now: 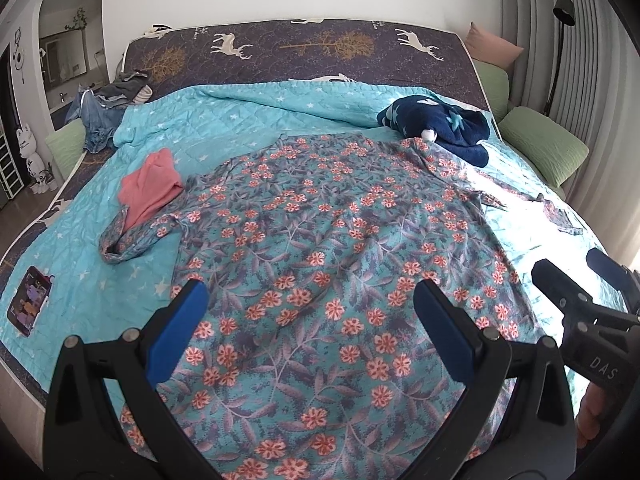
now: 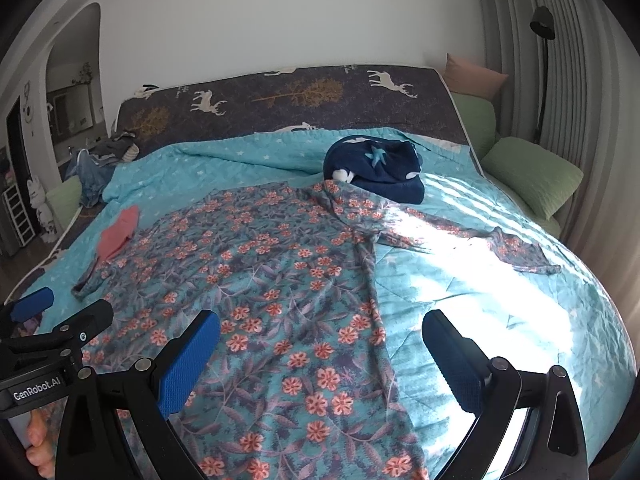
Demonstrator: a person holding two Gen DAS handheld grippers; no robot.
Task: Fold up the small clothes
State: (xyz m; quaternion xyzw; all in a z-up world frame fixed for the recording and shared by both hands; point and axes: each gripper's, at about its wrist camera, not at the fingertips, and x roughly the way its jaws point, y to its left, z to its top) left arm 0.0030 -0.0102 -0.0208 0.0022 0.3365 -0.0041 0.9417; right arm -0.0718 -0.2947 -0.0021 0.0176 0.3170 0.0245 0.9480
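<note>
A teal floral garment (image 1: 320,248) lies spread flat on the bed, one sleeve reaching left (image 1: 132,240) and the other right (image 2: 516,248); it also fills the right wrist view (image 2: 272,280). My left gripper (image 1: 310,304) is open and empty, held over the garment's lower middle. My right gripper (image 2: 320,336) is open and empty over the garment's right edge; it also shows in the left wrist view (image 1: 568,268). The left gripper shows at the left of the right wrist view (image 2: 64,308).
A folded pink garment (image 1: 150,184) lies left of the floral one. A navy star blanket (image 1: 440,124) sits at the back right. A phone (image 1: 28,300) lies near the left bed edge. A clothes pile (image 1: 108,104) and green pillows (image 1: 544,144) flank the turquoise quilt (image 1: 192,128).
</note>
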